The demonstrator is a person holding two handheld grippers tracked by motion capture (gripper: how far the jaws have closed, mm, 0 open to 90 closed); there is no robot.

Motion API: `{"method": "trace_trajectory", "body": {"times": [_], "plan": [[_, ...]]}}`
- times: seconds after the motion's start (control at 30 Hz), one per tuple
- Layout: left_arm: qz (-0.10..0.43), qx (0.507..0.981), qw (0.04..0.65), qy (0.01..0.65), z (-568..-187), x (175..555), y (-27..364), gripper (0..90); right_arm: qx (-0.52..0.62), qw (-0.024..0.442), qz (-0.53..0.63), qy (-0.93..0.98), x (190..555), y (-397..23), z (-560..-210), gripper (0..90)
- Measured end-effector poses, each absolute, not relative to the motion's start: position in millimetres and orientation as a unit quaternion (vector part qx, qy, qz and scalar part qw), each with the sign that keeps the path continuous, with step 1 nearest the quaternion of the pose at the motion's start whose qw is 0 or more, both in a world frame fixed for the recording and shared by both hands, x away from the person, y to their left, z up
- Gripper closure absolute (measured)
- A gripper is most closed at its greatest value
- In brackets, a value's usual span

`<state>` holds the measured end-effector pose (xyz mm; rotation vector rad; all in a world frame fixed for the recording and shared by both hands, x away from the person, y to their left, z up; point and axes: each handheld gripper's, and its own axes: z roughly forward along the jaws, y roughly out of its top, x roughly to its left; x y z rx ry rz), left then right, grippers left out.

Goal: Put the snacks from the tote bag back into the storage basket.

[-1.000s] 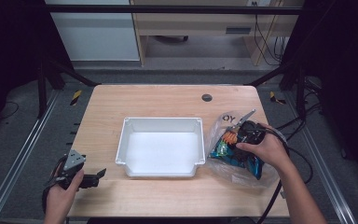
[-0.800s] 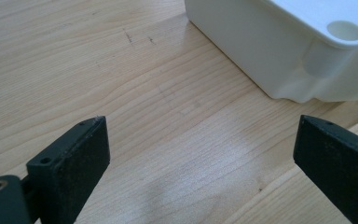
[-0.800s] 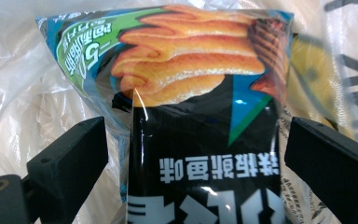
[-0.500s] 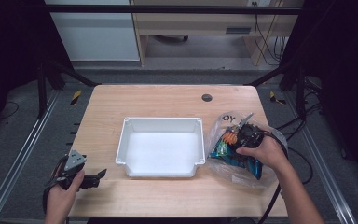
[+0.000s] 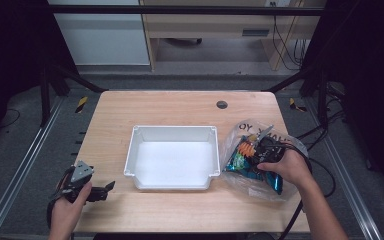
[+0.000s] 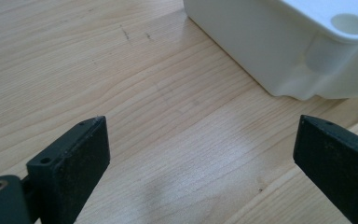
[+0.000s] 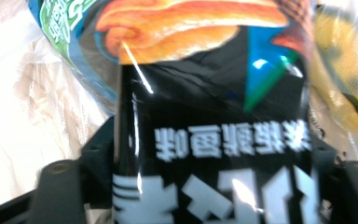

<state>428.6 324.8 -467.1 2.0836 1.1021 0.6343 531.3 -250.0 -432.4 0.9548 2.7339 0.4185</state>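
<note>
A clear plastic bag [image 5: 240, 131] of snack packets lies on the right side of the wooden table [image 5: 180, 107]. My right gripper [image 5: 260, 150] reaches into it. Its jaws have just been closing and now press on both sides of a black snack packet [image 7: 205, 102] with white print and an orange picture, which spans my right gripper [image 7: 209, 158] from pad to pad. My left gripper [image 5: 107, 189] rests low at the table's front left corner, open, with bare wood between its jaws [image 6: 200, 140].
A white empty tray [image 5: 172, 131] sits mid-table, and its corner [image 6: 270, 42] lies just beyond my left gripper. A green-blue packet [image 7: 70, 28] and a yellow one [image 7: 340, 70] flank the black packet. A dark round hole [image 5: 222, 104] marks the table's far side.
The right hand has slid slightly toward the near edge, deeper into the bag. The left hand and its gripper have stayed put.
</note>
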Motion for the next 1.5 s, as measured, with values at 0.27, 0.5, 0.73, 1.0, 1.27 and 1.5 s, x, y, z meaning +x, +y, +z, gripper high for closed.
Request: {"method": "trace_trajectory", "body": {"times": [0.27,0.5,0.73,1.0,1.27,1.5], "plan": [[0.247,0.794,0.349,0.433,-466,429,329,3.3,0.315,0.152,0.195,0.916,508,-260,-409,41.8],[0.249,0.794,0.348,0.432,-466,429,328,3.3,0.308,0.179,0.224,0.907,496,-259,-394,42.5],[0.247,0.794,0.347,0.433,-466,430,329,3.3,0.305,0.192,0.250,0.899,492,-258,-385,42.7],[0.250,0.793,0.351,0.430,-465,428,328,2.6,0.307,0.212,0.261,0.890,491,-259,-380,42.9],[0.251,0.796,0.348,0.427,-466,429,326,2.7,0.313,0.221,0.279,0.881,486,-263,-373,43.1],[0.251,0.794,0.348,0.429,-466,430,327,2.7,0.316,0.227,0.283,0.877,486,-264,-367,43.2]]}}
